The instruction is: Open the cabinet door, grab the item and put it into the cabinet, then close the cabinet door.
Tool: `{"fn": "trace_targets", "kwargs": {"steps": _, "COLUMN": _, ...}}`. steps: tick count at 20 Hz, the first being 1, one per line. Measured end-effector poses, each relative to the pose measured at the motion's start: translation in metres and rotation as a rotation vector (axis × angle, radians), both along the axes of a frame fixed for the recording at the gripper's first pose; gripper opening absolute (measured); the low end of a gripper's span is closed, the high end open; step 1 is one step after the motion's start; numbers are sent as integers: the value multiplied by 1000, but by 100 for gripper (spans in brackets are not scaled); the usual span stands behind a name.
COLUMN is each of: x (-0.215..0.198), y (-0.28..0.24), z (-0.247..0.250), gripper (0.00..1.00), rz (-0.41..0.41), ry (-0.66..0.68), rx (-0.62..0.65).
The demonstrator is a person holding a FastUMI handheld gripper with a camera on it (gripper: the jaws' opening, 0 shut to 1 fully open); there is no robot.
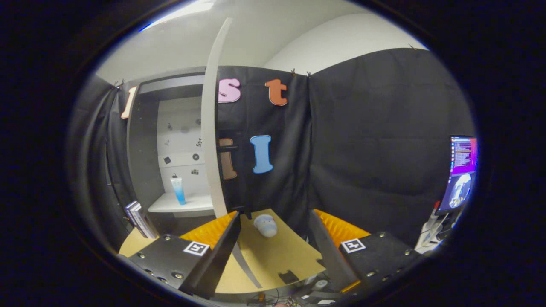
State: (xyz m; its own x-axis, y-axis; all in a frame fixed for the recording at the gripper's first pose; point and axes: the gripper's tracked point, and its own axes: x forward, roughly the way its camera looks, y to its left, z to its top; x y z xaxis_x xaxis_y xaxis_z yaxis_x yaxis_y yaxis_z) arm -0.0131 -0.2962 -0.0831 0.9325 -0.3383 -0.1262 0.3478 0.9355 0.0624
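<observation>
Gaping wide, gripper [273, 232] fingers hold nothing.

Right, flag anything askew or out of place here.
One thing: the small pale item lies tipped on its side on the tabletop, just ahead of the open gripper. The cabinet door stands open; the tube stands upright on the shelf.

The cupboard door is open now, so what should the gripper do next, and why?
Probably move the hand-held gripper forward and down over the small pale item on the table. The cabinet door stands open, the fingers are spread and hold nothing, and the item lies just ahead between them.
</observation>
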Motion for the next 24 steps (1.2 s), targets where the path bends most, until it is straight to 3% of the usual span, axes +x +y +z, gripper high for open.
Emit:
{"fn": "trace_targets", "kwargs": {"steps": 12, "x": 18, "y": 33, "z": -7, "gripper": 94, "rz": 165, "ry": 23, "rx": -12}}
{"fn": "trace_targets", "kwargs": {"steps": 24, "x": 51, "y": 157, "z": -16, "gripper": 96, "rz": 436, "ry": 15, "rx": 48}}
